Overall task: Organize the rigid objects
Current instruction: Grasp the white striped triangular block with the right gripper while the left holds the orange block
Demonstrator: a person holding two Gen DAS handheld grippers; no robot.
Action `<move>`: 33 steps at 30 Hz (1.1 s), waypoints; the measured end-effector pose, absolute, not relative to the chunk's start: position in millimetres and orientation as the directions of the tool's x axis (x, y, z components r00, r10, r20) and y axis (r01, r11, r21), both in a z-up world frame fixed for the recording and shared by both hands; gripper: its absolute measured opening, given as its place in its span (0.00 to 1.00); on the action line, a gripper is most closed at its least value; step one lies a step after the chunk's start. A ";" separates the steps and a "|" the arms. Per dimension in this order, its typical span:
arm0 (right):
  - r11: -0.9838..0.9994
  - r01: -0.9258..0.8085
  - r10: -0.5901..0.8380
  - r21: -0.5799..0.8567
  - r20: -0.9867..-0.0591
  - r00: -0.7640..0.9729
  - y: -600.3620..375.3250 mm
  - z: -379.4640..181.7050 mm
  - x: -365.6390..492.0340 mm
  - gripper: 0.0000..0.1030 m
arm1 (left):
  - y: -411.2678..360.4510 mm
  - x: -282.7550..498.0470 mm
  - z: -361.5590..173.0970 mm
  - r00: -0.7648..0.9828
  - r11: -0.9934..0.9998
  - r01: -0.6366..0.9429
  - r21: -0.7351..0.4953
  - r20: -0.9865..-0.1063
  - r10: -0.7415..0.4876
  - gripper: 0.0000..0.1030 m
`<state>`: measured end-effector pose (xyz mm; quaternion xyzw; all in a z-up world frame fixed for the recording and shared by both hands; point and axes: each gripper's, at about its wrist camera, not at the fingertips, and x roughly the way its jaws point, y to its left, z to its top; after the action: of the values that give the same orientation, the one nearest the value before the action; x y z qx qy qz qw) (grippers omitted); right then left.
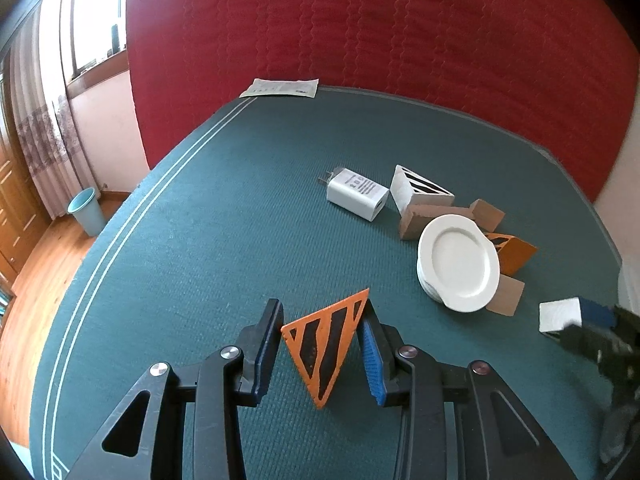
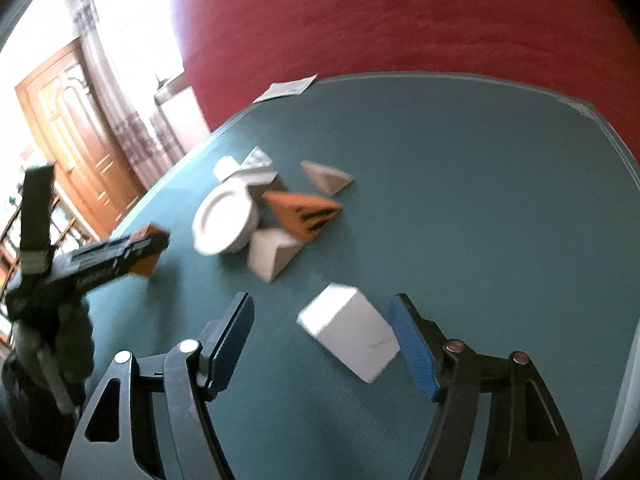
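Here the left gripper (image 1: 322, 344) has its jaws pinching an orange wedge (image 1: 325, 347) with black stripes, its striped face turned up toward the camera. The wedge sits over the green bench (image 1: 224, 216), near its front edge.

Farther back on the bench there is a stack of white plates (image 1: 458, 262). Brown blocks (image 1: 428, 220) and another orange wedge (image 1: 514, 252) lie right beside the plates. A white wedge (image 1: 418, 188) with black stripes and a white charger (image 1: 357, 193) lie just behind them.

The right gripper (image 2: 322, 344) has its jaws spread wide. A white block (image 2: 350, 336) lies between them on the bench, close to the blue pad of the right-hand jaw. The picture is blurry there, so I cannot tell if they touch.

A sheet of paper (image 1: 282, 87) lies at the far edge of the bench, in front of a big red cover (image 1: 380, 32).
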<state>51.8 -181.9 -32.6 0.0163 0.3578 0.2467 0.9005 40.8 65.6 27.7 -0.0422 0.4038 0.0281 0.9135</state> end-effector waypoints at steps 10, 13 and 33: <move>0.908 -0.399 0.380 0.130 -0.659 0.649 -172.2 -40.4 44.5 0.50 | 57.5 37.1 27.0 0.671 0.996 -0.069 -0.049 -0.742 0.009 0.38; 0.923 -0.374 0.336 0.089 -0.660 0.672 -169.2 -40.7 44.0 0.45 | 56.4 35.5 29.4 0.676 0.997 -0.061 -0.051 -0.737 0.004 0.38; 0.945 -0.283 0.322 0.161 -0.588 0.742 -207.0 -21.1 -7.2 0.31 | 35.3 26.5 32.8 0.677 0.998 -0.016 -0.054 -0.736 -0.029 0.38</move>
<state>-7.2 -207.0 -21.1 0.0305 0.3203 0.1624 0.9328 26.5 35.3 32.8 -0.0279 0.4020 -0.0037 0.9152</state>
